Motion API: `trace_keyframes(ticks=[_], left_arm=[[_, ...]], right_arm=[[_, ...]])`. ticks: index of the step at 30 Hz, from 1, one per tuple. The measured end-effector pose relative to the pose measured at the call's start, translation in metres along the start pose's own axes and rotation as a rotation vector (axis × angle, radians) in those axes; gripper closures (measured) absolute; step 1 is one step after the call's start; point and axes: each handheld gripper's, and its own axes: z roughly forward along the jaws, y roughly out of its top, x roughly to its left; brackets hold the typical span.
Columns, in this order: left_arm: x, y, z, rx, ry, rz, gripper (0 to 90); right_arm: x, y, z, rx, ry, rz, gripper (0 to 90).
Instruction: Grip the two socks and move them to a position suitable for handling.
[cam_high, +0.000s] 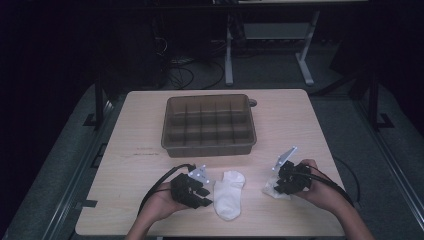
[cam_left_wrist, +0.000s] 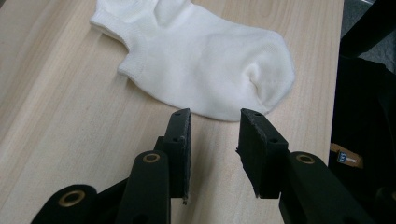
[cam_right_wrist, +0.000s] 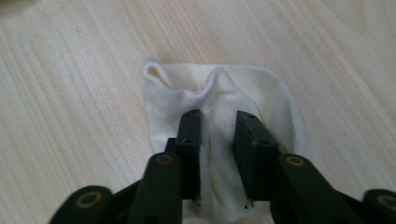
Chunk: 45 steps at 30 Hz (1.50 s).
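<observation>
Cloth socks, wood table

Soft knit white sock (cam_left_wrist: 205, 60) is lying beyond matt black fingers (cam_left_wrist: 180, 140) on pale smooth-grained wooden table (cam_left_wrist: 60, 140).

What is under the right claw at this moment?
A bunched white sock lies on the wooden table under the right claw, a fold raised between its jaws. The sock's near part is hidden by the claw.

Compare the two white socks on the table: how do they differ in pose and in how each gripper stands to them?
The middle sock lies flat, stretched out full length; the right-hand sock is bunched up, its fabric raised in a fold. The left gripper stands open just short of the middle sock, not touching it; the right gripper has its jaws down on the right-hand sock, fabric between them. Both are white ankle socks on the wooden table.
</observation>
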Motion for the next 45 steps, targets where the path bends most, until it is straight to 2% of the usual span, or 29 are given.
trace_keyframes(ticks=[5,11,15,17,19,20,23,25,28,33,39,45], left_arm=[[0.001,0.0,0.0,0.0,-0.002,-0.003,64.3],[0.003,-0.002,-0.001,-0.002,-0.003,-0.01,64.3],[0.003,-0.002,-0.001,0.0,0.0,-0.01,64.2],[0.003,-0.002,-0.002,-0.001,0.002,-0.008,64.2],[0.002,-0.002,-0.003,-0.004,0.001,-0.01,64.2],[0.003,-0.002,-0.003,-0.005,0.002,-0.011,64.2],[0.003,-0.002,-0.002,-0.001,0.002,-0.01,64.2],[0.003,-0.002,-0.002,0.0,0.002,-0.008,64.2],[0.003,-0.002,-0.002,-0.006,0.0,-0.012,64.2],[0.003,-0.003,-0.002,-0.005,-0.002,-0.016,64.2],[0.005,-0.004,-0.004,-0.013,0.0,-0.023,64.2],[0.006,-0.005,-0.004,-0.012,0.004,-0.025,64.2]], right_arm=[[-0.001,-0.001,-0.003,-0.015,0.008,-0.001,88.3],[-0.002,0.001,-0.005,0.001,0.015,0.005,88.2],[-0.003,0.002,-0.012,-0.037,0.019,-0.004,77.8],[-0.002,0.004,-0.015,-0.051,0.036,-0.015,70.3],[0.0,0.005,-0.016,-0.063,0.075,-0.018,61.8],[0.001,0.005,-0.015,-0.066,0.094,-0.029,60.3],[0.004,0.007,-0.011,-0.054,0.098,-0.043,58.0],[0.005,0.009,-0.005,-0.037,0.091,-0.047,59.0],[0.007,0.01,0.005,-0.017,0.084,-0.051,65.3],[0.007,0.009,0.005,-0.032,0.083,-0.035,81.3],[0.008,0.01,-0.002,-0.051,0.072,-0.037,83.2],[0.008,0.014,-0.021,-0.092,0.063,-0.027,83.5]])
